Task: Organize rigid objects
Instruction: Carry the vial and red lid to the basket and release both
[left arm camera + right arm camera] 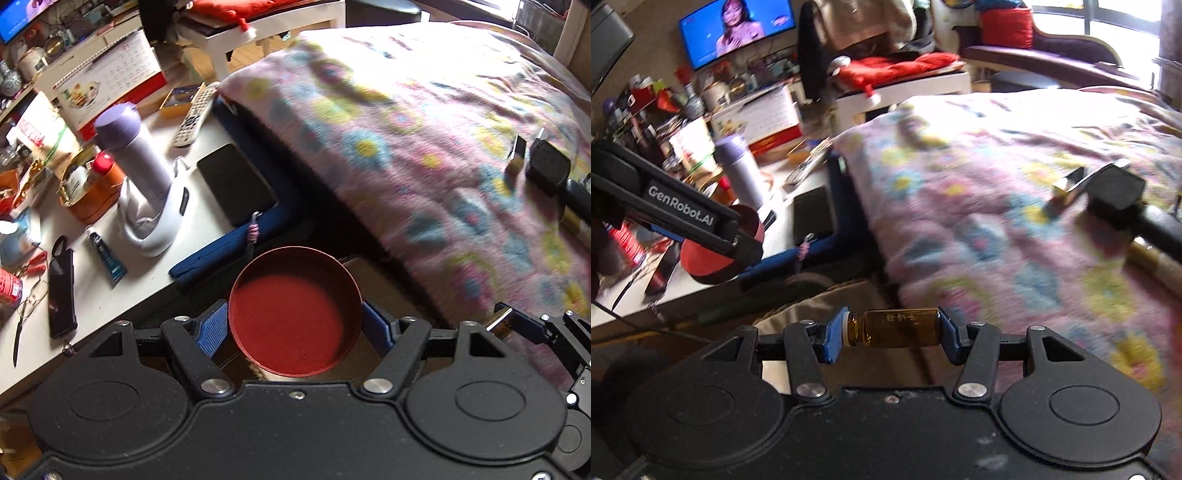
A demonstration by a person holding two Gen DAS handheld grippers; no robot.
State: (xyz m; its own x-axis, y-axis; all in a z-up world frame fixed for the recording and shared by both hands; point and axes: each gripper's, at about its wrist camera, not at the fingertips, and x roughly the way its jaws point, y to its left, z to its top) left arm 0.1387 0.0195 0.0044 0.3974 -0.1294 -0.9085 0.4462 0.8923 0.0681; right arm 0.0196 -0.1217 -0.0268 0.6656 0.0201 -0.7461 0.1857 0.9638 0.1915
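My left gripper (295, 328) is shut on a round red tin (293, 312), open side toward the camera, held in the air off the white table's edge. The tin also shows in the right wrist view (713, 258), clamped between the left gripper's fingers. My right gripper (886, 330) is shut on a small amber glass bottle (897, 328), held sideways between the blue pads, cap to the left. It hangs over the gap beside the bed. The right gripper's tip with the bottle peeks in at the left wrist view's right edge (502, 321).
A white table (110, 295) on the left carries a lilac flask (129, 147), a black phone (236, 182), a remote (194, 114), an orange tin (92, 184), scissors and a tube. A flowered blanket (424, 129) covers the bed on the right, with a black object (546, 166) lying on it.
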